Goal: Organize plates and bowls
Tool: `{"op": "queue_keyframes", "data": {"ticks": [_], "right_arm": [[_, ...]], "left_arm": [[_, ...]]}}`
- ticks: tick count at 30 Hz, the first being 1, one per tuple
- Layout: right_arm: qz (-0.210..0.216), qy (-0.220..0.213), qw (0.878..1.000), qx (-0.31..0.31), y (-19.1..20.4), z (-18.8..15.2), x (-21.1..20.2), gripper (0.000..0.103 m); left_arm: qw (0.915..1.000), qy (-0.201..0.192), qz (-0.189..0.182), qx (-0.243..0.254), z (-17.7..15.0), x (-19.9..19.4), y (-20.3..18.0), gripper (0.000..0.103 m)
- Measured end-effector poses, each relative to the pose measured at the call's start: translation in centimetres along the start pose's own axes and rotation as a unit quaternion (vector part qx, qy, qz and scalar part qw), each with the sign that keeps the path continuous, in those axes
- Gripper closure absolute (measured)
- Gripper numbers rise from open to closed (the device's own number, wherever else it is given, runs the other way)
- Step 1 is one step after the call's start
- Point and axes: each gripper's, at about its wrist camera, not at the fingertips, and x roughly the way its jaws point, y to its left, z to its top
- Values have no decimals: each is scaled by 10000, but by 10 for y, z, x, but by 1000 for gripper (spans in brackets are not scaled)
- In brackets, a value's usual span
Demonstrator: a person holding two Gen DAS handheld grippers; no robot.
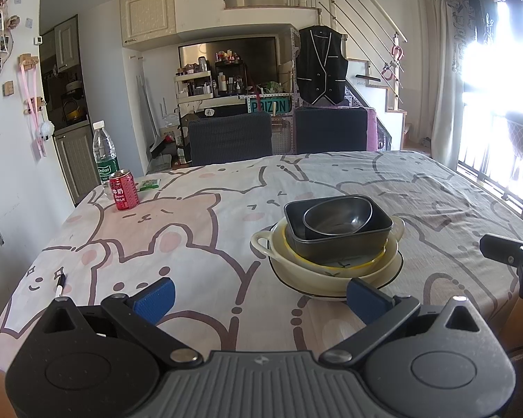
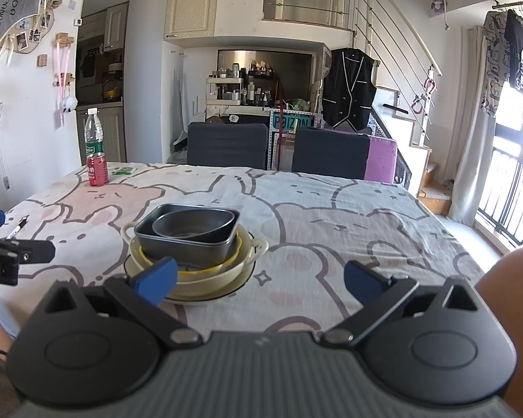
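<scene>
- We see one nested stack of dishes mid-worktop (image 1: 226, 209), on a tablecloth w/ cartoon bear/bunny print.
- Stack, bottom up: wide cream plate (image 1: 334, 278) w/ dark rim; cream two-handled bowl (image 1: 261, 242); a yellow-rimmed bowl (image 1: 373, 261), mostly hidden; dark rectangular pan (image 1: 331, 240); small dark oval bowl (image 1: 334, 219) tilted inside the pan.
- Left gripper (image 1: 259, 299): blue-padded fingers (image 1: 155, 299) spread wide, pinching nothing, low over the cloth just short of the stack; its right finger pad sits in front of the plate's near rim – contact can't be told.
- Right gripper (image 2: 260, 280): fingers (image 2: 364, 284) also spread wide, empty. Stack sits left of centre in the right wrist view, same plate (image 2: 205, 291) partly behind the left finger pad.
- Each gripper shows at the edge of the other's view, so they flank the stack, near each other.
- Far left corner of worktop: red drink can (image 1: 123, 191) just in front of a clear water bottle (image 1: 104, 156) w/ green label; small green packet (image 1: 149, 184) beside them.
- A pen (image 1: 60, 284) lies on the cloth at the left, well apart from the dishes.
- Two dark chairs (image 1: 230, 137) stand at the far side.
</scene>
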Motion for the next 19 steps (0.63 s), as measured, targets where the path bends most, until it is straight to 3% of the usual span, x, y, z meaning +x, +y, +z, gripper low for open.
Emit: {"op": "queue_keyframes", "data": {"ticks": [19], "right_arm": [[1,5,10000,3,0,0,0,0]], "left_arm": [[10000,29,42,1,-3,0,-2,0]]}}
